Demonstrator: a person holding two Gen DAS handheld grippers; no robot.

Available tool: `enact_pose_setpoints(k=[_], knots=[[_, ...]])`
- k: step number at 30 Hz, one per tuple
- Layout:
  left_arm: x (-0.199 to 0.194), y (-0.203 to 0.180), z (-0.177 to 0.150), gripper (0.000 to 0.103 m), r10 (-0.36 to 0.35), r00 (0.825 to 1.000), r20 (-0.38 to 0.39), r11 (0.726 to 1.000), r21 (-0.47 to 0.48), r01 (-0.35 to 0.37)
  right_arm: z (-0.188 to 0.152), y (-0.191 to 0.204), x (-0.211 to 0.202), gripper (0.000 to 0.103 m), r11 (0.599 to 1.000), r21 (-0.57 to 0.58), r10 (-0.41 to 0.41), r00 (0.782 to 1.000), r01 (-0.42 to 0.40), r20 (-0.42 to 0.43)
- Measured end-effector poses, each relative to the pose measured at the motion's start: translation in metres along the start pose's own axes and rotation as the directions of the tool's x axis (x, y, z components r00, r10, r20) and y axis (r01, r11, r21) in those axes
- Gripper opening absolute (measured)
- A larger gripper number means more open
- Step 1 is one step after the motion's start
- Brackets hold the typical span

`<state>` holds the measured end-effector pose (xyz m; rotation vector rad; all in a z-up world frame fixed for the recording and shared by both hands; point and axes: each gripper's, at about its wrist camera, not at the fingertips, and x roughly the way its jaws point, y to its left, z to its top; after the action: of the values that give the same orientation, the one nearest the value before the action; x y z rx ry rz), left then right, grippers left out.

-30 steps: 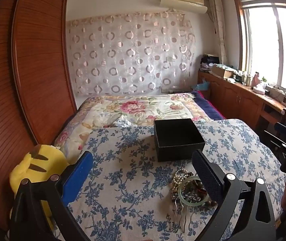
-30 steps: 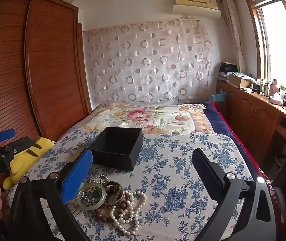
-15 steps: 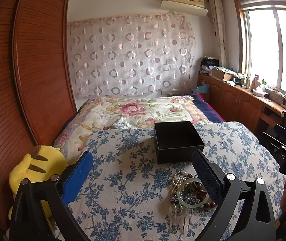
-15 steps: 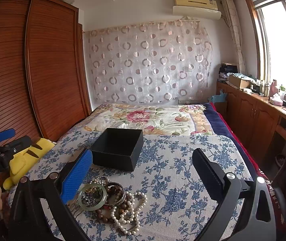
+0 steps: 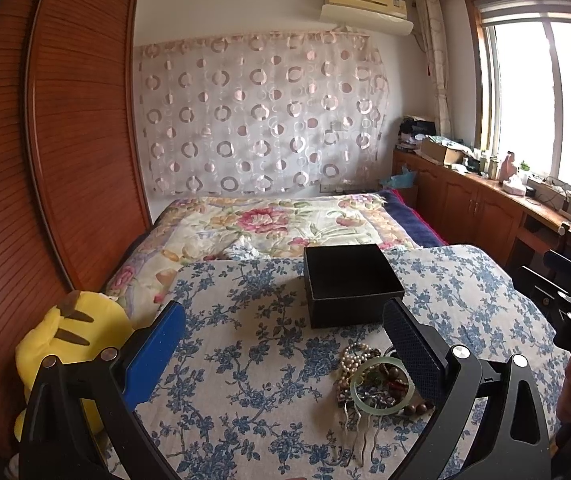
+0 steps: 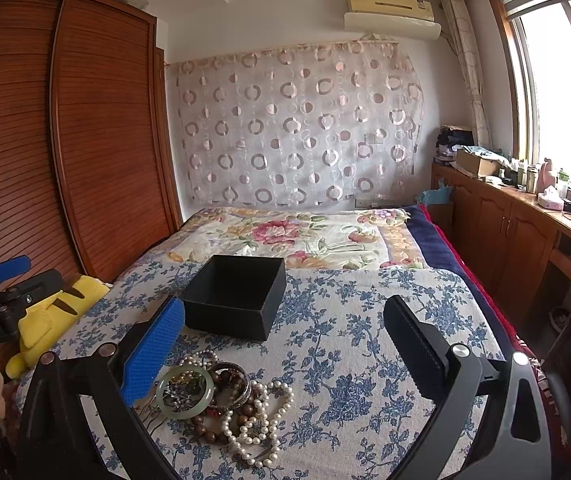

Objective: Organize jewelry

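Note:
A pile of jewelry lies on the blue-flowered cloth: a pale green bangle (image 6: 184, 391), brown bead bracelets (image 6: 229, 384) and a white pearl necklace (image 6: 259, 428). The bangle also shows in the left wrist view (image 5: 381, 386), partly behind the right finger. An open, empty black box (image 6: 234, 295) (image 5: 351, 284) stands just beyond the pile. My left gripper (image 5: 285, 354) is open and empty, above the cloth left of the pile. My right gripper (image 6: 285, 354) is open and empty, with the pile by its left finger.
A yellow plush toy (image 5: 67, 344) lies at the bed's left edge beside a wooden wardrobe (image 5: 65, 140). A flowered quilt (image 5: 269, 224) covers the far bed. Wooden cabinets (image 6: 517, 224) with clutter run under the window at right.
Both views have tilted up slightly, so the box and the pile sit a little lower in each. Both grippers stay open and empty.

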<state>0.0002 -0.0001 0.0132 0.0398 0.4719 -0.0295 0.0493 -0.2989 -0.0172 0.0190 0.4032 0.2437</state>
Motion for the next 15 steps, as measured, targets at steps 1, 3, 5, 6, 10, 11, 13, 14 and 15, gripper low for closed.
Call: enact_pose_setpoints(k=[1, 3, 5, 6, 10, 11, 13, 14, 15], knots=[[0.0005, -0.0002, 0.001, 0.095, -0.001, 1.0, 0.001, 1.0, -0.001, 0.001, 0.0, -0.0002, -0.0001, 0.1, 1.0, 0.002, -0.001, 1.0, 0.001, 0.0], [0.0019, -0.0006, 0.003, 0.095, -0.002, 1.0, 0.001, 1.0, -0.002, 0.002, -0.0001, -0.0004, -0.0003, 0.1, 1.0, 0.002, -0.001, 1.0, 0.001, -0.001], [0.004, -0.0014, 0.0052, 0.095, -0.004, 1.0, 0.0, 1.0, -0.002, 0.004, -0.0003, -0.0007, -0.0003, 0.1, 1.0, 0.002, 0.0, 1.0, 0.0, -0.001], [-0.002, -0.0004, -0.0027, 0.095, 0.003, 1.0, 0.001, 1.0, 0.001, -0.003, -0.0004, -0.0008, -0.0003, 0.1, 1.0, 0.002, -0.001, 1.0, 0.001, 0.0], [-0.0024, -0.0013, -0.0006, 0.095, 0.002, 1.0, 0.001, 1.0, 0.0, -0.002, -0.0007, -0.001, -0.0004, 0.1, 1.0, 0.003, 0.0, 1.0, 0.0, 0.0], [-0.0024, -0.0018, 0.0005, 0.095, 0.002, 1.0, 0.001, 1.0, 0.001, -0.002, -0.0006, -0.001, -0.0006, 0.1, 1.0, 0.003, 0.0, 1.0, 0.0, 0.0], [-0.0026, -0.0031, 0.0029, 0.095, 0.001, 1.0, 0.001, 1.0, 0.0, -0.001, -0.0005, -0.0009, -0.0007, 0.1, 1.0, 0.003, -0.001, 1.0, 0.001, 0.001], [-0.0024, -0.0038, 0.0042, 0.095, 0.001, 1.0, 0.001, 1.0, 0.0, -0.001, -0.0007, -0.0011, -0.0005, 0.1, 1.0, 0.003, 0.001, 1.0, -0.001, 0.0], [-0.0034, -0.0033, 0.0017, 0.095, 0.003, 1.0, 0.002, 1.0, 0.001, -0.003, -0.0005, -0.0011, -0.0007, 0.1, 1.0, 0.002, 0.001, 1.0, -0.001, 0.0]])
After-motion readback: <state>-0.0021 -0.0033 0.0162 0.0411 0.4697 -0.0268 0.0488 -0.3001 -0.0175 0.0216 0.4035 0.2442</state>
